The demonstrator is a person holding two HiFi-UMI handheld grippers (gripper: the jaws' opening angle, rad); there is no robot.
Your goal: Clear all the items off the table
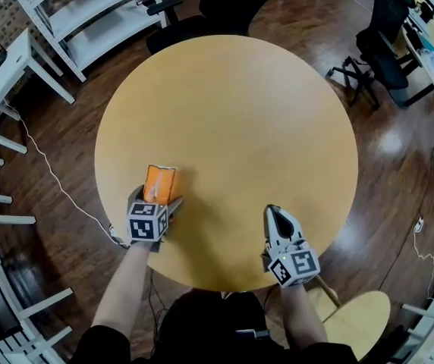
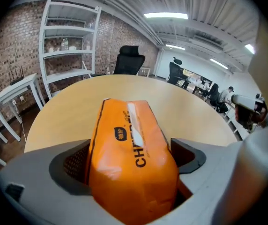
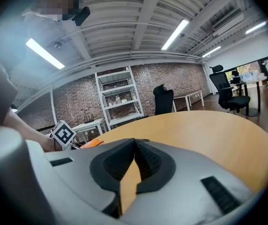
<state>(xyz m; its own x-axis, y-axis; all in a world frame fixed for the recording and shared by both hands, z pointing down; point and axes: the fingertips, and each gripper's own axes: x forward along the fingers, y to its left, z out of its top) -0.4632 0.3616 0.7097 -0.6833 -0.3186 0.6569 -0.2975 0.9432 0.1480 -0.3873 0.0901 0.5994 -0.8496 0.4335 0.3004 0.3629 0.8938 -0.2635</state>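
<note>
The orange pack point(image 1: 159, 184) lies flat on the round wooden table point(image 1: 262, 112), right between the jaws of your left gripper point(image 1: 158, 201). Its long side runs along the line that gripper points, and its far end reaches out past the fingertips. It is a soft wrapped pack with black print and a pale strip along its top. Your left gripper's jaws stand wide apart, one on each side of the pack. The ribbed pad point(image 2: 75, 163) on one side shows clear of the wrapper, so the pack is straddled, not squeezed. That gripper tilts down toward the tabletop, and its marker cube point(image 1: 146, 222) sits just behind the pack on your side. Your right gripper point(image 1: 273, 212) is well apart from the pack, off to the left gripper's right, low over the near part of the table. Its jaws are closed tip to tip with nothing between them, and only bare tabletop shows through the small gap behind the tips. Ahead of both grippers the table runs on bare to its far edge. Beyond that edge stands a black office chair point(image 1: 217, 6), with white shelving point(image 1: 95, 14) ahead and to the left gripper's outer side. A white desk point(image 1: 4, 67) stands further out on that same side. A second black chair point(image 1: 380, 40) stands far out past the right gripper's outer side. A wooden seat point(image 1: 357, 317) is behind the right gripper, beside you.
</note>
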